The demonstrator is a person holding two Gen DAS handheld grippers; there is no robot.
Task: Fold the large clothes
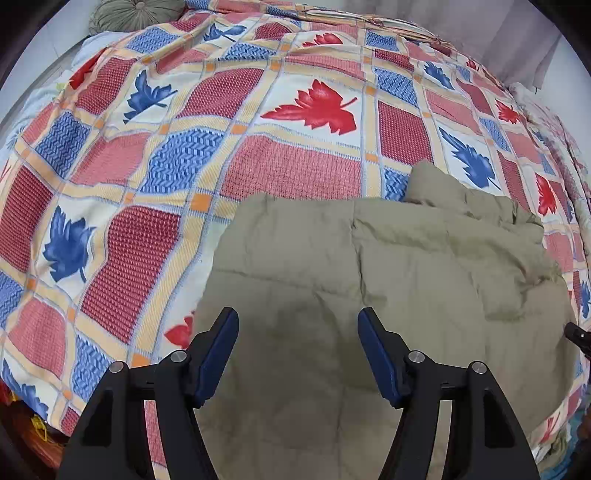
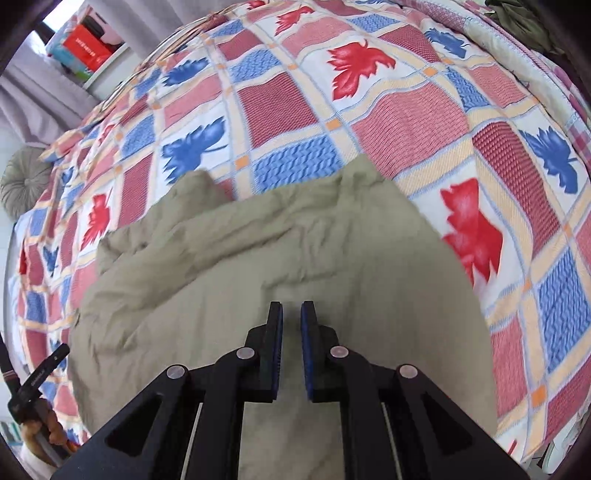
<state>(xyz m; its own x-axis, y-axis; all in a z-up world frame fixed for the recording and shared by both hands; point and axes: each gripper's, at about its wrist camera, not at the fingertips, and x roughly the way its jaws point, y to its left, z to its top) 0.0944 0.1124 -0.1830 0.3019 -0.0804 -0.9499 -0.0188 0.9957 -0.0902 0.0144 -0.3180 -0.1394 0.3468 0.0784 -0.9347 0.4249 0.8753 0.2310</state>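
A large khaki garment (image 1: 388, 266) lies folded and wrinkled on a bed with a red, blue and cream leaf-patterned cover (image 1: 236, 155). My left gripper (image 1: 297, 321) hovers over the garment's near left part, jaws wide apart and empty. In the right wrist view the same garment (image 2: 258, 251) spreads across the cover (image 2: 406, 122). My right gripper (image 2: 291, 314) is above its near middle, its blue pads almost together with a narrow gap and nothing between them.
A round grey-green cushion (image 1: 133, 14) lies at the bed's far left corner, also in the right wrist view (image 2: 22, 181). A shelf with a red box (image 2: 86, 46) and curtains stand beyond the bed. The left gripper's handle (image 2: 37, 384) shows at lower left.
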